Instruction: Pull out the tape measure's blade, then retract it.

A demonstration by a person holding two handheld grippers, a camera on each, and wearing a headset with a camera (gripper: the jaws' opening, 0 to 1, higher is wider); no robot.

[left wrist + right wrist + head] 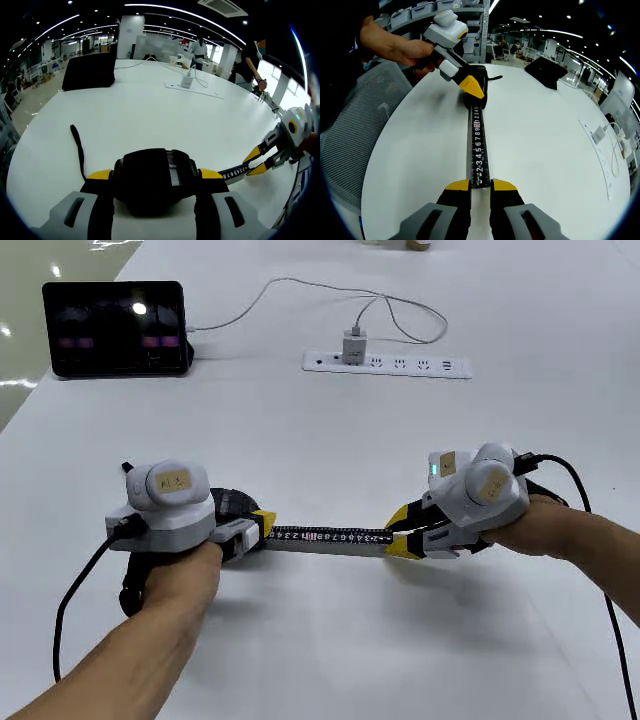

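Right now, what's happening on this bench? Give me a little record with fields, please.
left gripper: shut on the tape measure case, which sits on the table
right gripper: shut on the tip of the blade
blade state: partway out, numbers up, stretched between the two grippers
background: dark screen; power strip with a charger plugged in

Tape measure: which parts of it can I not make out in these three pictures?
- End hook of the blade: in the right gripper view it is hidden between the shut tongs of the right gripper.
- Sides of the case: in the left gripper view the tongs of the left gripper cover them. In the head view that gripper and the hand hide most of the case.
- Blade numbers: too small to read in the left gripper view.
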